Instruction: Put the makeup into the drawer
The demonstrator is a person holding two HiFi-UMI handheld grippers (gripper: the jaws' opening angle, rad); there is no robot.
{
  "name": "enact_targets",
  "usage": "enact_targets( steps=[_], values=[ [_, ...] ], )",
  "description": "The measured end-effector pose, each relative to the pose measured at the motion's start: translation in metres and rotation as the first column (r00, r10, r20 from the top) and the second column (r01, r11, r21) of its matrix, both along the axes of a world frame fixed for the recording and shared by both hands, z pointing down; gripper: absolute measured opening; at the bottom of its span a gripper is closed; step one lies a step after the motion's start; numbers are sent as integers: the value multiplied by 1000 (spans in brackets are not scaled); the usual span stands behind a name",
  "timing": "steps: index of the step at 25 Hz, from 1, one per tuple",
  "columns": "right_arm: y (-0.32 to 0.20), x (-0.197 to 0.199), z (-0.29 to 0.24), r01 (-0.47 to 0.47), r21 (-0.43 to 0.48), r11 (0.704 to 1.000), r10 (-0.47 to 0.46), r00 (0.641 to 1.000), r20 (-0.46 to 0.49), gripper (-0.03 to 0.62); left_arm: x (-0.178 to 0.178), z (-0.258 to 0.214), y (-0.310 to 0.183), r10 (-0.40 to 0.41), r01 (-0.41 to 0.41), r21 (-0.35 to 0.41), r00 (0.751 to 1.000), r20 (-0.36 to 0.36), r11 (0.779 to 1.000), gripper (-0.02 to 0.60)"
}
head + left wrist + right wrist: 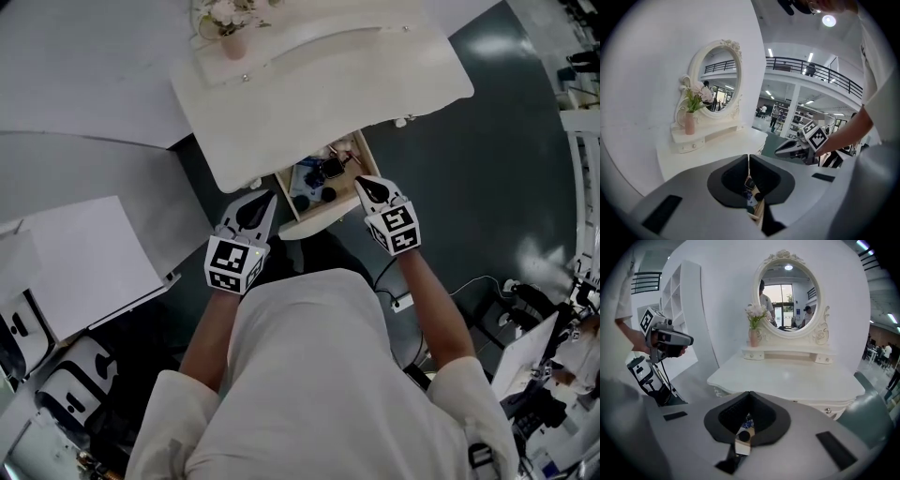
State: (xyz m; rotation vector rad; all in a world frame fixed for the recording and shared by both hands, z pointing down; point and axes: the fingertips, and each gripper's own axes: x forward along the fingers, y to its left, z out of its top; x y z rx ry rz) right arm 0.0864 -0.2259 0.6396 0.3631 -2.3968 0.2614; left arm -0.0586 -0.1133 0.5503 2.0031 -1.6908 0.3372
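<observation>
Step, by my read: the placing is looking done and both grippers are sitting over the open drawer with nothing in them.

- Left gripper [261, 204] is hovering just near and left of the drawer [314, 221]. Its jaws are clenched tip to tip with nothing between them.
- The drawer is standing open under the near edge of the table [309, 84]. The makeup [319, 178] is lying inside it as a cluster of small dark and blue items. I can't tell the pieces apart.
- Right gripper [366, 184] is hanging over the drawer's right wall. It is also clenched and empty. What is showing under its tips in the right gripper view looks like the drawer's contents, not a held item.

Next move, my guess: no loose makeup is showing on the tabletop, so nothing seems left to fetch. If the drawer is getting closed, it needs a straight, even push on the front panel. An off-centre push risks racking it on its runners.

Surface and room:
- A flat white panel [84, 253] is lying at the left.
- The white table is carrying only a vase [232, 39] with pale flowers and an oval mirror [787, 296] at its far edge.
- The floor [506, 141] is dark teal.
- Cables and gear [525, 309] are crowding the right.
- A railed balcony [811, 70] is showing far behind.
</observation>
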Motion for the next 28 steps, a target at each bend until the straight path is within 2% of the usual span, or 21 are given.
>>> enact_targets(
  steps=[15,23,28],
  values=[
    [74,29,-86,-146,152,978,132,987,97,28,12,-32,86,79,-80,76,997,14,994,25],
    [106,69,-118,-251,168,953,225,962,155,28,21,-51,108,101,-100,109,995,0,989,25],
    [118,95,-128,-272,176,946,242,954,174,28,38,-57,118,97,-96,115,995,-2,989,25]
  ],
)
